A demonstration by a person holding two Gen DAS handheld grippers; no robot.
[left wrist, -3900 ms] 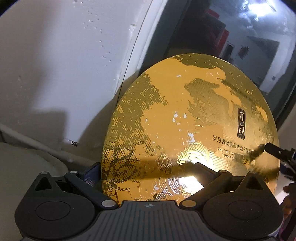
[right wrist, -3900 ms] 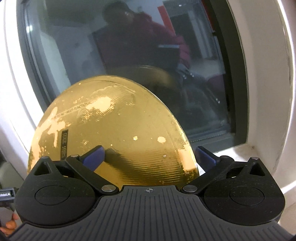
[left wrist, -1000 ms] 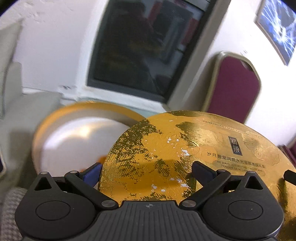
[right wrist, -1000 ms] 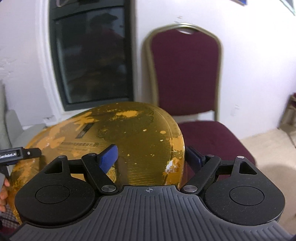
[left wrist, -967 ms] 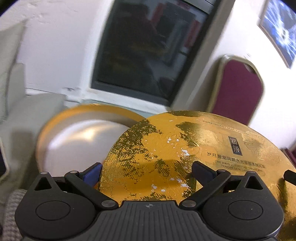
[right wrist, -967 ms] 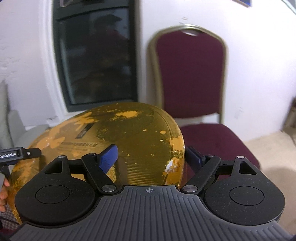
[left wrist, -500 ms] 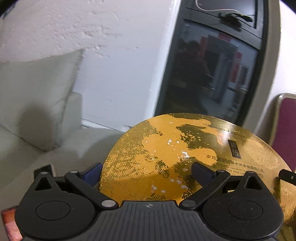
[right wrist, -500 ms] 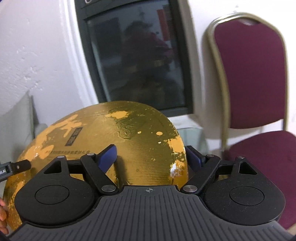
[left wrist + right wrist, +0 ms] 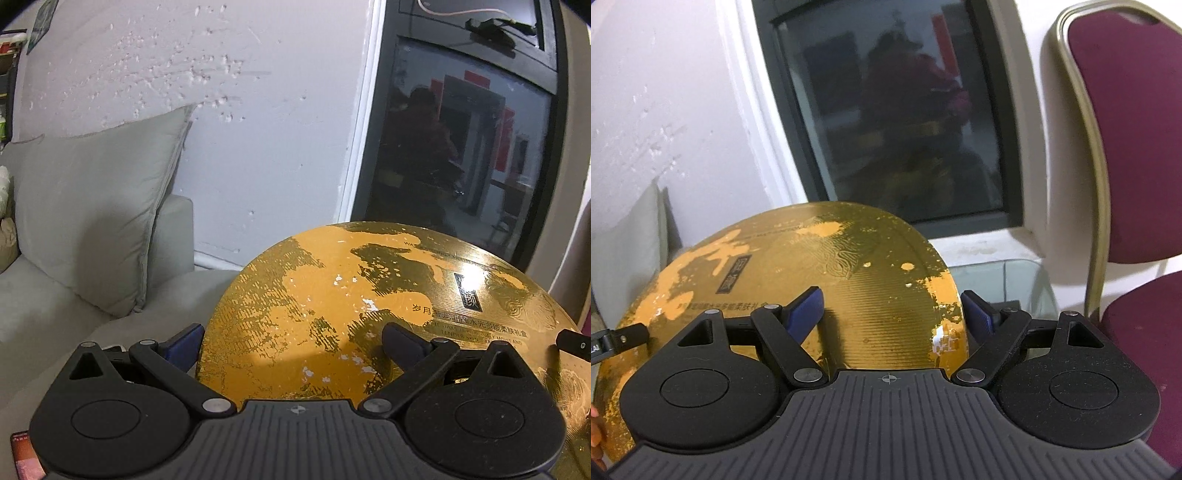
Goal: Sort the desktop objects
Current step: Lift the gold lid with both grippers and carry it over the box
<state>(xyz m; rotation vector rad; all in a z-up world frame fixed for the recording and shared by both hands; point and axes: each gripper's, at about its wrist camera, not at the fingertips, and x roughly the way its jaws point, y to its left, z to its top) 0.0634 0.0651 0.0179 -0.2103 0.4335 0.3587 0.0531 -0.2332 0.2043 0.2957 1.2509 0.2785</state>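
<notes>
Left wrist view, gold lid: the round gold gift-box lid (image 9: 332,302), foil worn and patchy, fills the lower centre and right, tilted up toward the dark window (image 9: 461,147).
Left wrist view, left gripper: the left gripper (image 9: 291,339) straddles the lid's near left edge, one blue pad (image 9: 184,343) outside the rim at lower left, the other finger over the face; clamped across that edge, by the look of it.
Left wrist view, surroundings: grey cushion (image 9: 92,206) on a sofa at left; no set-down spot shows.
Right wrist view, gold lid: it spans lower left to centre, its right rim just above a glass tabletop (image 9: 1001,280).
Right wrist view, right gripper: the right gripper (image 9: 890,310) has one pad on the face and one past the right rim, closed on that edge.
Right wrist view, surroundings: maroon chair (image 9: 1126,147) at right.
Doing it well: keep both grips level and travel together so the lid doesn't twist; lower it flat, then release both sides at once.
</notes>
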